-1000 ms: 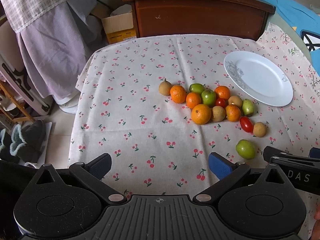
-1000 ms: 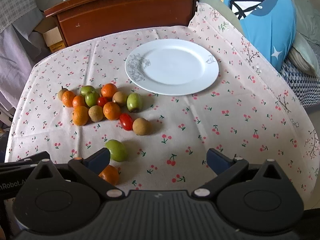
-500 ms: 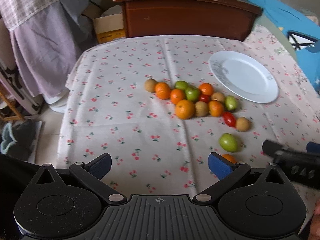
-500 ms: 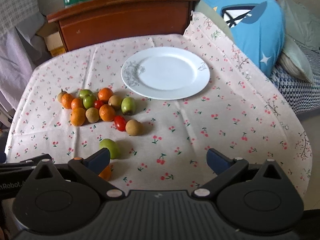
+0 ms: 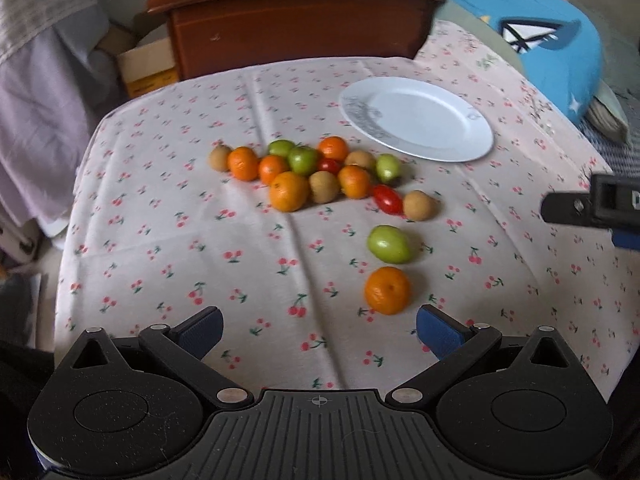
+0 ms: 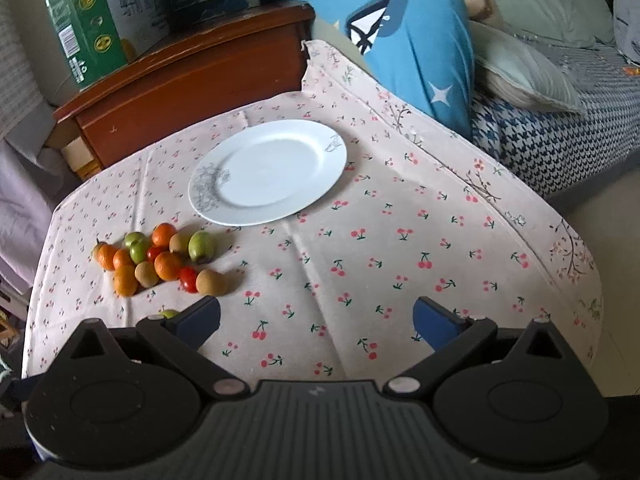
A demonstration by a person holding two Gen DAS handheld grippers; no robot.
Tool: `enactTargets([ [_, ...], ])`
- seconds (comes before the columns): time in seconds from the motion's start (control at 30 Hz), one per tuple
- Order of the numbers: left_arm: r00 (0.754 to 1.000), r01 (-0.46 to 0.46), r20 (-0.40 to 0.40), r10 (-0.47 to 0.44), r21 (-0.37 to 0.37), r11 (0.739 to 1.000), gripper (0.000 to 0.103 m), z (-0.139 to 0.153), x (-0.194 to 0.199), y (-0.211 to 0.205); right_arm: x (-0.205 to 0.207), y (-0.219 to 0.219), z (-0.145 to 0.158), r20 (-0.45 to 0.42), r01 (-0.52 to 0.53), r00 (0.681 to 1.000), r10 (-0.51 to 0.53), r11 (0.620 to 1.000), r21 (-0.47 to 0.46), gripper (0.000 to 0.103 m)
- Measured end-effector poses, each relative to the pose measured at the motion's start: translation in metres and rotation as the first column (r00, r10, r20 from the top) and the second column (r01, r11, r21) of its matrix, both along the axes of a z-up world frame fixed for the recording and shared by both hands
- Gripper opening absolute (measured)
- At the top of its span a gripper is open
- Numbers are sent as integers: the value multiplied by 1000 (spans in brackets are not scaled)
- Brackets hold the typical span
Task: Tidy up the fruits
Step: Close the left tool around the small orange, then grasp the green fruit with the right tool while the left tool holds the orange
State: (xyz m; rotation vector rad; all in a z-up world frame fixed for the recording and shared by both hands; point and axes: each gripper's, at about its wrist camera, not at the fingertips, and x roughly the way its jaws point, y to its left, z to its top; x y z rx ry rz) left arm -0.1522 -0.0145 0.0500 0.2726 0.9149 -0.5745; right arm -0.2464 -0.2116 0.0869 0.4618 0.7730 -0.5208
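Both your grippers, left and right, hang released and empty. The orange is light, firm and rolls: pinch across its middle, gently.

A table draped in a cherry-print cloth carries everything. Straight ahead of the left jaws, a cluster of fruit lies bunched together (oranges, green and brown fruits, red tomatoes). Nearer, toward the right finger, sit a lone green fruit and orange. A white plate lies beyond the right jaws.
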Motion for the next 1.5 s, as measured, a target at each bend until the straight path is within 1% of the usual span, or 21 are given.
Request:
enactTargets([
  [0.13, 1000, 24, 11, -24, -15, 1000, 103, -4, -3, -6, 3, 4, 1, -4, -12, 1000, 12, 999, -31, 102],
  [0.2, 999, 32, 16, -32, -15, 999, 102, -7, -5, -9, 4, 5, 1, 0, -17, 1000, 17, 999, -32, 102],
  [0.37, 999, 35, 26, -35, -8, 999, 101, -14, -2, -17, 8, 4, -3, -6, -9, 1000, 9, 1000, -8, 102],
  [0.47, 999, 38, 27, -37, -18, 999, 101, -15, -1, -21, 9, 4, -5, -3, -14, 1000, 14, 1000, 17, 102],
  [0.57, 998, 46, 44, -45, -24, 999, 100, -16, -1, -25, 12, 6, -8, -5, -22, 1000, 22, 999, 34, 102],
  [0.63, 997, 56, 52, -55, -21, 998, 96, -18, -1, -28, 14, 6, -10, -8, -20, 1000, 20, 999, 40, 101],
  [0.73, 997, 61, 49, -60, -27, 998, 87, -21, 0, -29, 16, 6, -12, -5, -18, 1000, 18, 999, 51, 101],
  [0.8, 997, 61, 39, -59, -35, 998, 73, -24, 1, -28, 17, 7, -13, -4, -21, 1000, 21, 998, 54, 101],
  [0.83, 998, 61, 34, -60, -39, 997, 69, -25, 2, -28, 18, 7, -14, -3, -23, 1000, 23, 998, 56, 98],
  [0.9, 997, 70, 24, -69, -53, 996, 53, -28, 3, -26, 19, 8, -16, 1, -32, 999, 32, 998, 60, 93],
  [0.93, 997, 77, 19, -76, -62, 995, 49, -29, 3, -25, 20, 8, -17, 4, -39, 999, 39, 997, 64, 90],
  [1.0, 996, 83, 18, -82, -74, 994, 37, -30, 4, -24, 22, 9, -18, 12, -49, 999, 49, 996, 74, 86],
  [1.07, 995, 97, 25, -96, -82, 992, 29, -29, 3, -23, 24, 11, -20, 24, -64, 998, 62, 994, 83, 84],
  [1.17, 996, 92, 26, -90, -95, 991, 29, -30, 5, -19, 27, 12, -22, 47, -87, 996, 82, 991, 103, 76],
  [1.23, 997, 82, 18, -81, -104, 991, 29, -29, 7, -15, 29, 12, -25, 65, -103, 993, 95, 985, 137, 68],
  [1.33, 998, 60, 23, -58, -111, 992, 29, -23, 13, -5, 31, 12, -30, 86, -122, 990, 108, 977, 178, 60],
  [1.5, 997, -14, 78, 21, -88, 996, 29, -12, 28, 13, 38, 19, -35, 136, -174, 980, 149, 965, 199, 56],
])
